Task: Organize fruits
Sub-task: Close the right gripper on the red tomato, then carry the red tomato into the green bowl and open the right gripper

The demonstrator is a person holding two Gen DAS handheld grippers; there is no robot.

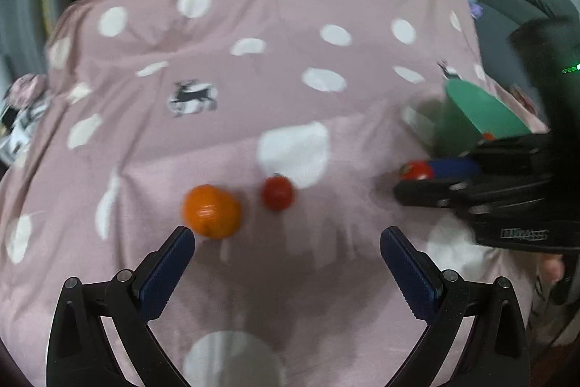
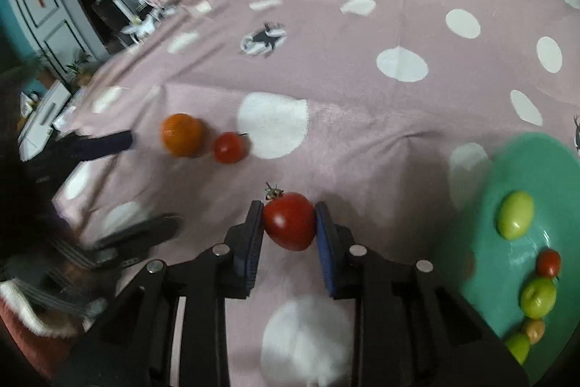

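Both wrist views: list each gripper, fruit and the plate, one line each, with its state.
Left gripper: open, empty.
Right gripper: shut on large tomato.
Orange: loose on cloth.
Small tomato: loose on cloth, beside orange.
Green plate: holds green fruits and a cherry tomato.

Dim, soft indoor light; motion-blurred throughout, heavy fisheye bending and dark vignette at edges; faint shadows beneath jaws.

Pink polka-dot bedspread (image 2: pixel 362 118) under orange (image 2: pixel 181 134), small tomato (image 2: pixel 229 147), green plate (image 2: pixel 507 176).
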